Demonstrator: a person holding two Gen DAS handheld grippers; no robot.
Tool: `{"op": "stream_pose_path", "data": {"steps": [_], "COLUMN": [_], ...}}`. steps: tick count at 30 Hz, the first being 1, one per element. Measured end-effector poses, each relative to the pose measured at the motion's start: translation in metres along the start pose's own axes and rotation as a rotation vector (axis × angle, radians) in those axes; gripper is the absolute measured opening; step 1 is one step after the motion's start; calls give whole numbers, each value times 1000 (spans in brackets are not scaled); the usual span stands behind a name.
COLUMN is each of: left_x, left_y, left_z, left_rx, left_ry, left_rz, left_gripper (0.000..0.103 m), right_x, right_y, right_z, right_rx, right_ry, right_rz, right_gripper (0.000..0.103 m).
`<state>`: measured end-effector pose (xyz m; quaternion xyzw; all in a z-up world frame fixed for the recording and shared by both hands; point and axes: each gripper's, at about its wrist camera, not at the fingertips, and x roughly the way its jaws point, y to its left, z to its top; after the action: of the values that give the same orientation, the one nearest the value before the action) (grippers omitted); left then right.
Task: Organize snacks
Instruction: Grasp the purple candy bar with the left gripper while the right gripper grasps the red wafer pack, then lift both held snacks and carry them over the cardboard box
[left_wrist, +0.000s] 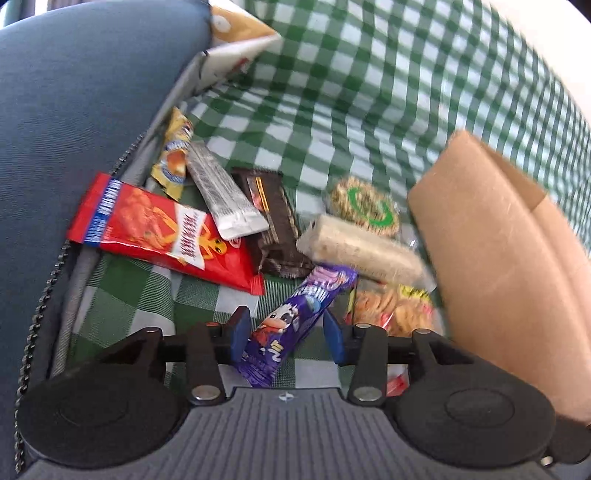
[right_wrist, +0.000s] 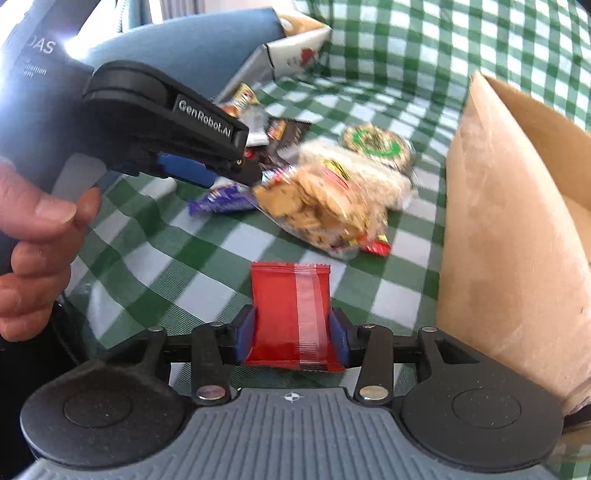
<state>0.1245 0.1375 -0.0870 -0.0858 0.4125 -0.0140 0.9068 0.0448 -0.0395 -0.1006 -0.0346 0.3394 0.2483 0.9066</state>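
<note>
Snack packets lie on a green checked cloth (left_wrist: 332, 74). My left gripper (left_wrist: 286, 332) is open, its blue pads either side of a purple snack packet (left_wrist: 295, 321) without closing on it. Beyond lie a red snack bag (left_wrist: 155, 229), a silver bar (left_wrist: 221, 192), a dark chocolate bar (left_wrist: 273, 221), a pale bar (left_wrist: 362, 251), a round green-marked snack (left_wrist: 364, 208) and a clear bag of crackers (left_wrist: 395, 306). My right gripper (right_wrist: 291, 334) is shut on a small red packet (right_wrist: 290, 314), held above the cloth. The left gripper (right_wrist: 207, 158) shows in the right wrist view over the purple packet (right_wrist: 221, 199).
A brown cardboard box (left_wrist: 498, 277) stands open at the right, also in the right wrist view (right_wrist: 517, 221). A blue cushion (left_wrist: 74, 110) borders the left. A yellow-and-white carton (left_wrist: 236, 40) lies at the back. A yellow packet (left_wrist: 173, 155) lies by the cushion's edge.
</note>
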Motion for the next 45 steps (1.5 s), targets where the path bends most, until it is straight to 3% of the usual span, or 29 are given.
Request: {"op": "stream_pose_path", "data": {"steps": [5, 6, 7, 12, 15, 18, 23, 30, 38, 45], "left_x": [12, 11, 11, -4, -21, -36, -35, -18, -15, -51], "left_y": [-1, -1, 0, 3, 7, 16, 26, 21, 16, 20], "left_z": [0, 0, 0, -1, -2, -5, -15, -17, -17, -8], "left_rx": [19, 20, 17, -6, -44, -148, -275, -266, -249, -313], "left_ry": [17, 18, 22, -5, -54, -69, 60, 137, 117, 5], "left_rz": [13, 7, -11, -81, -105, -127, -66, -24, -43, -149], "left_gripper": [48, 44, 25, 14, 13, 12, 13, 20, 14, 14], "right_x": [2, 2, 3, 1, -1, -3, -3, -1, -2, -25], "right_y": [-2, 0, 0, 3, 3, 4, 3, 2, 8, 12], "right_z": [0, 0, 1, 1, 2, 2, 0, 0, 3, 10], "right_rx": [3, -1, -4, -12, -15, -18, -21, -20, -28, -52], "right_ry": [2, 2, 1, -11, -22, -28, -9, 4, -19, -104], "right_rz": [4, 2, -2, -14, -16, -20, -33, -34, -47, -81], "right_gripper": [49, 50, 49, 46, 46, 45, 45, 45, 45, 42]}}
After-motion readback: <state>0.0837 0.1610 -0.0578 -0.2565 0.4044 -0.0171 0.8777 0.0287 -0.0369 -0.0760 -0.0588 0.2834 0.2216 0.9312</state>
